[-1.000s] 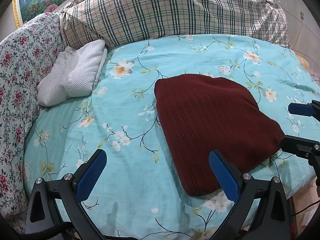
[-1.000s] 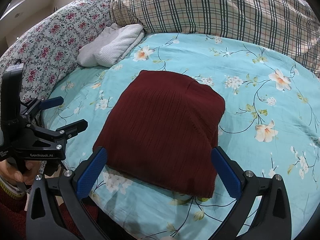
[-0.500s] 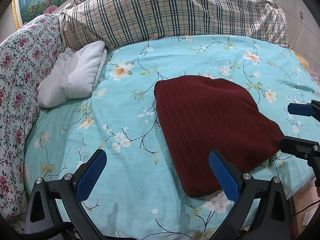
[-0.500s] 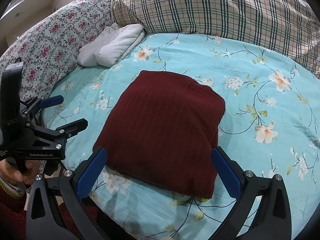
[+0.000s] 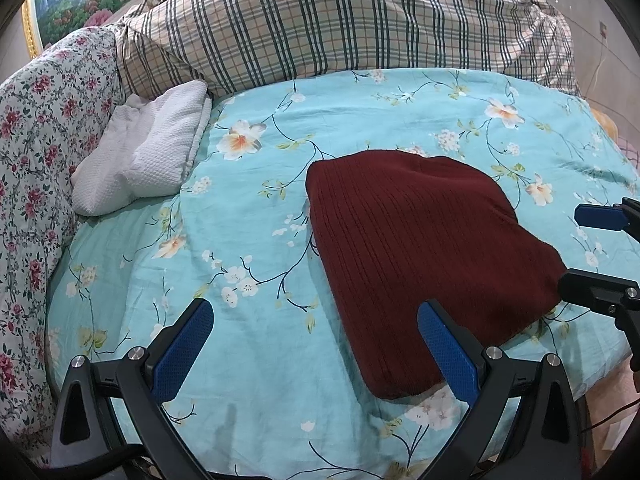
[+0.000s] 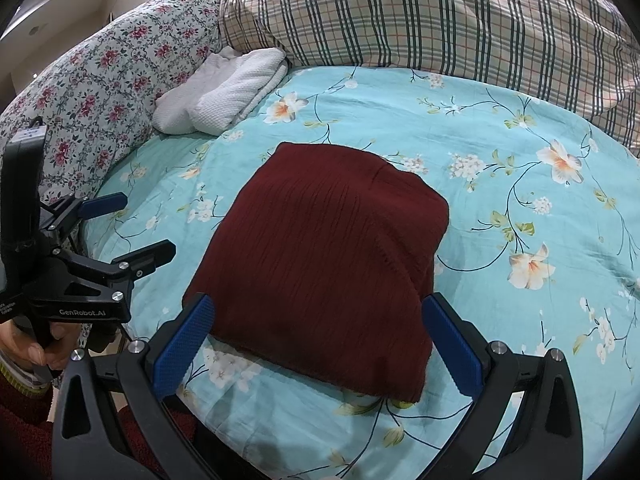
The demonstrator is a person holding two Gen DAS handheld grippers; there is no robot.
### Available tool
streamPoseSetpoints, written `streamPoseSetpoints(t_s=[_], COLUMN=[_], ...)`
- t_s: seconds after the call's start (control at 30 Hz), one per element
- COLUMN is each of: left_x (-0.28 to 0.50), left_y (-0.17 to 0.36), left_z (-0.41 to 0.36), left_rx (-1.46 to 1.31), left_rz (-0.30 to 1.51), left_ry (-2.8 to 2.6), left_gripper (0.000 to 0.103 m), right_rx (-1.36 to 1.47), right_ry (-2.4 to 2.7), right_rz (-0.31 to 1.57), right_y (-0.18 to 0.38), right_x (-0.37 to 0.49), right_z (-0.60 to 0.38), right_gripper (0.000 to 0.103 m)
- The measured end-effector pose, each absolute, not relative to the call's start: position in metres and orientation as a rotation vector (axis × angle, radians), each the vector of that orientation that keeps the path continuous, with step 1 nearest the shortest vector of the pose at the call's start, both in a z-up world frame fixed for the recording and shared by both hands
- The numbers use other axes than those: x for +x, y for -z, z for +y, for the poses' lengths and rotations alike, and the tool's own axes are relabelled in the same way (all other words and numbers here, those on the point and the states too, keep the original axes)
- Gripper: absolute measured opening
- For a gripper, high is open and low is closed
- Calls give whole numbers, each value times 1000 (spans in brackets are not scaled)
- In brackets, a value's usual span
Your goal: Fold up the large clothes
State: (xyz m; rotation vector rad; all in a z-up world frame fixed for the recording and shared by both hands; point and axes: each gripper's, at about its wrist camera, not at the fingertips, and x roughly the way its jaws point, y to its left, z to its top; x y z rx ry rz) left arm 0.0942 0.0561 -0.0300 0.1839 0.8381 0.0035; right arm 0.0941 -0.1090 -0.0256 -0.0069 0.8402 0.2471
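Far left bed edge: floral quilt (image 6: 104,76), white waffle-knit towel (image 6: 224,96) folded beside it. Left tool (image 5: 312,344) wide, empty, over bare teal floral sheet (image 5: 240,240). Maroon ribbed sweater (image 6: 328,256) near front bed edge, already folded to a thick soft rectangle, corners rounded. Right tool (image 6: 320,340) wide, empty, straddling near hem. Probably finished; if tidying, press edges flat, avoid dragging knit.
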Motion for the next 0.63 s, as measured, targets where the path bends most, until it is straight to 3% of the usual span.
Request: streamPoseSetpoints(t_s=[0.63], left_x=[115], left_y=[33], left_z=[63], left_rx=[150], left_rz=[848], left_ry=[-18], left_gripper=[102], right_rx=[17], right_ry=[-249], right_rz=[853], right_y=[32], right_x=[117], right_z=[-124], right_gripper=[103])
